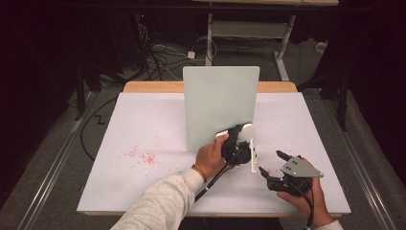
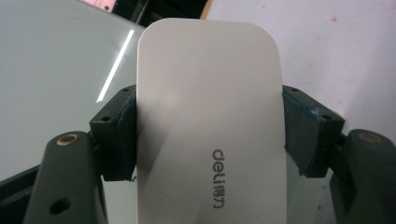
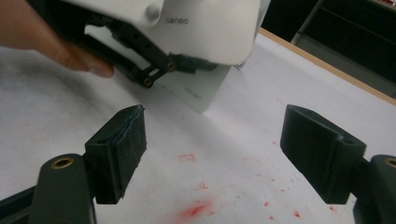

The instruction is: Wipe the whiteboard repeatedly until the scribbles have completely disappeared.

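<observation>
I've got the right gripper point(image 1: 272, 168) low at the near right of the table point(image 1: 143, 129), hand point(image 1: 306, 201) wrapped round it from the near edge. Jaws stand wide apart w/ nothing between them; in the right gripper view the two pads point(image 3: 128, 140) frame bare white surface w/ red specks point(image 3: 196, 207) under them. Grey plate point(image 1: 300, 168) sits on top of it, cable trailing back toward the near edge.

Just beyond & left of that, near the table's middle, my left hand point(image 1: 210, 160) holds the left gripper point(image 1: 237, 136). Its jaws are closed on a white eraser point(image 2: 210, 121), one pad point(image 2: 123, 135) pressed on each long side, as the left gripper view shows. The eraser's rounded end points away from the camera; "deli" is printed on its face. In the high view the eraser point(image 1: 246, 132) sits up against the lower right corner of the whiteboard point(image 1: 218, 105). I can't tell if it actually touches the board. From the right gripper view the eraser point(image 3: 210, 23) hangs above the table w/ the board's corner point(image 3: 196, 93) just behind & below it.

The board stands upright across the middle of the table, pale grey-green, its top reaching toward the far edge. More red specks point(image 1: 141, 156) are scattered on the left part of the table, well apart from both grippers. Wooden rim point(image 1: 153, 86) shows along the far edge. Past it, floor w/ tangled cables point(image 1: 163, 55) & a white frame point(image 1: 249, 28).
</observation>
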A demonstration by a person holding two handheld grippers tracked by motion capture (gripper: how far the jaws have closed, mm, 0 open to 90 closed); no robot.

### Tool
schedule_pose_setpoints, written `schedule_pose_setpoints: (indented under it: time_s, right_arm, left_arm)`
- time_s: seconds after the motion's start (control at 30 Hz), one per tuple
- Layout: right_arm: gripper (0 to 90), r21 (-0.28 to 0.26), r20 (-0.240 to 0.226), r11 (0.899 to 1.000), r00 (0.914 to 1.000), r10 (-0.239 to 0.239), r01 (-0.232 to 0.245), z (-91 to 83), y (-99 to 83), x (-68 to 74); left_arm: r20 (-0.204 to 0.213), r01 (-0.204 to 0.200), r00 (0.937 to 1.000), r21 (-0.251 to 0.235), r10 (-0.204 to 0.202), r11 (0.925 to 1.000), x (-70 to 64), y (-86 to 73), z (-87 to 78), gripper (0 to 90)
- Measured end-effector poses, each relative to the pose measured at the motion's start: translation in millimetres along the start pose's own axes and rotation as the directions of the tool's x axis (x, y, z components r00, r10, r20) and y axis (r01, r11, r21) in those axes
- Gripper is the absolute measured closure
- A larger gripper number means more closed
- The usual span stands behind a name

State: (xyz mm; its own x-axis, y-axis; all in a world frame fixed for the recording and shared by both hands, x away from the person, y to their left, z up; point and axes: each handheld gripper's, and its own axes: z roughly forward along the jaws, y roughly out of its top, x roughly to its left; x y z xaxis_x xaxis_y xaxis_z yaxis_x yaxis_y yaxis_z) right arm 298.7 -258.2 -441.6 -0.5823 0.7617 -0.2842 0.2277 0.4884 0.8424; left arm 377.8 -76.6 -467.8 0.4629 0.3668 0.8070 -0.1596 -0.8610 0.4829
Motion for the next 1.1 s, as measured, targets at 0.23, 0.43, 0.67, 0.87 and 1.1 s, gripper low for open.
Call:
schedule_pose_setpoints:
  time_s: [0.23,0.43,0.67,0.87,1.1]
  right_arm:
    - [23.1,-0.002,0.009,1.0,1.0,0.0,0.0,-0.5,-0.2,-0.5]
    - [23.0,-0.002,0.009,1.0,1.0,0.001,-0.001,-1.0,-0.2,-0.7]
    - [23.1,-0.002,0.01,1.0,0.9999,0.001,-0.001,-1.2,0.3,0.5]
    - [23.1,-0.001,0.009,1.0,1.0,-0.005,0.005,-0.6,0.8,2.0]
    - [23.0,-0.001,0.009,1.0,0.9999,-0.007,0.007,-0.4,0.7,2.3]
  left_arm:
    - [0.042,-0.08,0.996,0.036,0.079,0.9961,-12.3,-8.5,-2.1,28.5]
    - [0.059,-0.128,0.9905,0.066,0.124,0.9896,-9.5,-28.8,-10.7,28.6]
    - [0.058,-0.152,0.9875,0.113,0.147,0.9819,4.4,-67.3,-28.4,28.5]
    - [0.051,-0.145,0.989,0.15,0.139,0.978,16.6,-104.1,-44.5,28.6]
    - [0.034,-0.162,0.9867,0.156,0.159,0.9744,20.5,-120.5,-51.0,28.7]
